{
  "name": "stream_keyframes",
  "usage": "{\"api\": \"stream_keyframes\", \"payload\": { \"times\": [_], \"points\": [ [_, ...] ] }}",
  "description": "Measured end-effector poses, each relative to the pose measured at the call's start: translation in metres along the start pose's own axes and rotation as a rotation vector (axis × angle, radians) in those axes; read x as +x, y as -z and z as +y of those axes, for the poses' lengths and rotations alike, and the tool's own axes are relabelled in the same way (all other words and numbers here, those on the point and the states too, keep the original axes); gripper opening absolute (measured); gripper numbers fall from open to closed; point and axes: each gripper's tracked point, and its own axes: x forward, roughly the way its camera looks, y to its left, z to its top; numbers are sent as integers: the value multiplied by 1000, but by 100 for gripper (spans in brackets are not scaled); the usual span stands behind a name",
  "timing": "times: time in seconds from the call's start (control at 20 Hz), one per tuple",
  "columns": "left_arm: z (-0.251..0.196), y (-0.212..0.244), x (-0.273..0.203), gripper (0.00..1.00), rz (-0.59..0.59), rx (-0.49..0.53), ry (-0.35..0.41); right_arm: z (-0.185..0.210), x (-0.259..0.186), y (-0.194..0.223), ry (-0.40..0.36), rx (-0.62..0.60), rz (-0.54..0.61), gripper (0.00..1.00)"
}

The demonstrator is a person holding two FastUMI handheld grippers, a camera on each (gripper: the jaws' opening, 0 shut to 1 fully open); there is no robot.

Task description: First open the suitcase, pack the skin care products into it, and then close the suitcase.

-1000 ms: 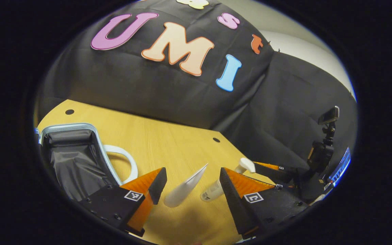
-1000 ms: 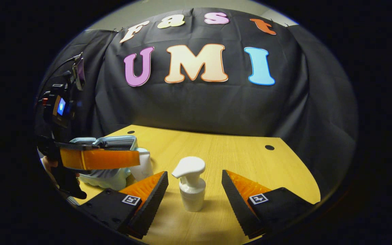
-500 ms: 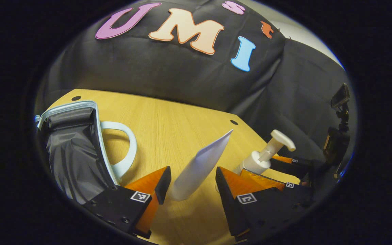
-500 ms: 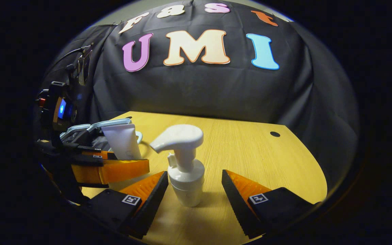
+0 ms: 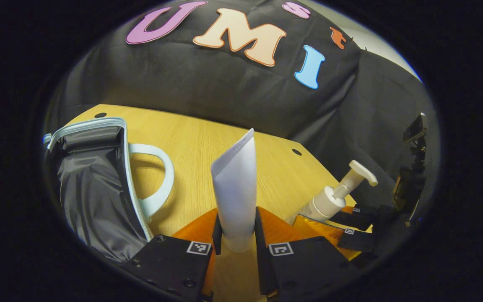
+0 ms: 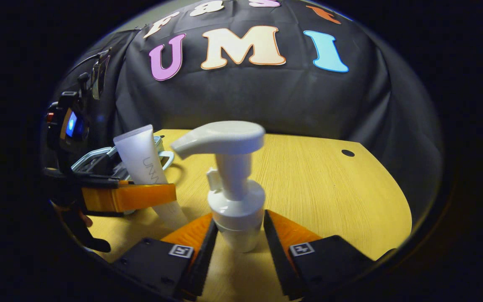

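The left gripper (image 5: pixel 235 235) is clamped on a white tube (image 5: pixel 236 188), both fingers pressing its lower end, crimped end up. The right gripper (image 6: pixel 236 241) squeezes a white pump bottle (image 6: pixel 233 197) around its body, upright on the table (image 6: pixel 329 193). The suitcase (image 5: pixel 94 188) lies open just left of the tube, dark lining showing.

Two low cameras, close over the worktop (image 5: pixel 199 147)

Each looks forward along its own fingers toward the far cloth wall. Both share the tube (image 5: pixel 236 184), pump bottle (image 6: pixel 235 201), and open suitcase (image 5: pixel 92 184) to the left.
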Motion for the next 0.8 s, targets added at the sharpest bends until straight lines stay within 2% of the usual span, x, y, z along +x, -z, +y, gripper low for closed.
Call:
{"api": "stream_keyframes", "payload": {
  "times": [0.1,0.25,0.3,0.5,0.65,0.8],
  "points": [
    [-5,-18,-14,35,-3,-24,22,-1,3,0,-3,6,0,62],
    [-7,-55,-44,38,-37,-26,34,1,-4,-3,-11,25,22,61],
    [-2,-68,-55,35,-42,-21,25,5,-8,-8,-19,27,20,59],
    [62,-88,-103,34,-6,-8,-110,35,-31,-55,-70,-17,-9,59],
    [124,-72,-132,35,90,-30,-220,81,-40,-89,-153,-29,-15,60],
    [160,-38,-145,35,226,-99,-257,142,-39,-106,-264,-47,17,59]
  ]
}}
